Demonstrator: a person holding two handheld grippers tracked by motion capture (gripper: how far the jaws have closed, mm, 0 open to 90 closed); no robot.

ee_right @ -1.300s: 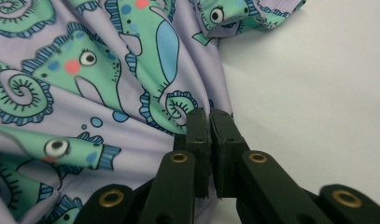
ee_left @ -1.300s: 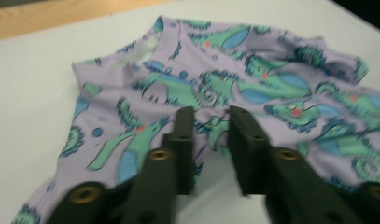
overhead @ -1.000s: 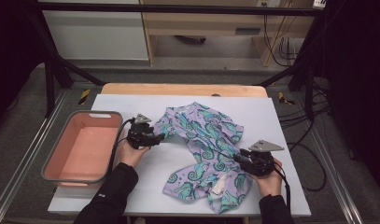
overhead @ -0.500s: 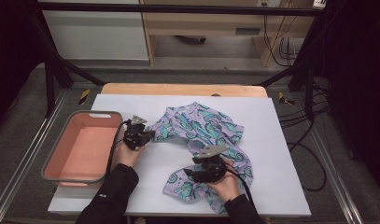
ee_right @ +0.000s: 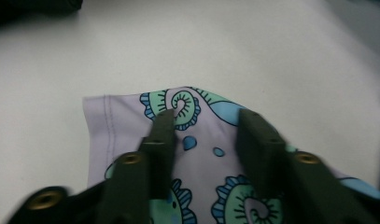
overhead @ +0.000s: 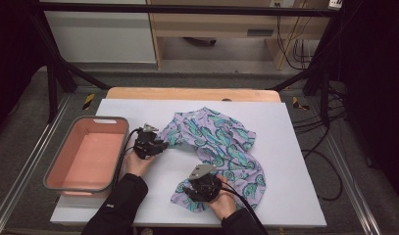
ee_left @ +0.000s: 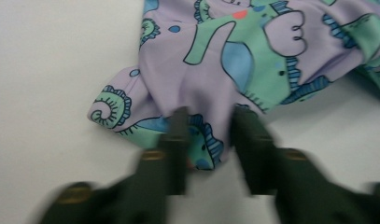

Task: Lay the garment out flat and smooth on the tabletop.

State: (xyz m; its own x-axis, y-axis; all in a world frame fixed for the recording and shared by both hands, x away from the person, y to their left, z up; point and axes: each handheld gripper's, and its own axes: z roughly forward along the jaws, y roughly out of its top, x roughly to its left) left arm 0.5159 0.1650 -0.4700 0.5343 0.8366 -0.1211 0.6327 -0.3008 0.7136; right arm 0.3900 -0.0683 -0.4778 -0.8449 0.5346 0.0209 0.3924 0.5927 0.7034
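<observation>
The white worktop (overhead: 295, 161) stands inside a black metal frame (overhead: 52, 83) on a grey carpeted floor (overhead: 25, 127); a strip of bare wood (overhead: 192, 94) shows along its far edge, and pale cabinets (overhead: 101, 36) and a wooden shelf unit (overhead: 211, 24) lie beyond it. Loose black cables (overhead: 329, 142) trail over the floor on the right side of the high view. A pink tub with a grey rim (overhead: 69, 183) sits on the near left part of the worktop.

The patterned garment (overhead: 221, 142), lilac with green and blue swirls, lies crumpled across the middle of the worktop, running from the far centre to the near centre, well apart from the tub.

Your left claw (overhead: 158, 144) rests at the garment's left edge, between the tub and the cloth. In the left gripper view (ee_left: 208, 126) its jaws stand apart, with a folded corner of the cloth between them; they do not press on it.

Your right claw (overhead: 194, 191) sits at the garment's near left corner. In the right gripper view (ee_right: 204, 123) its jaws are spread, straddling the hemmed corner from above, the cloth lying flat on the worktop beneath them.
</observation>
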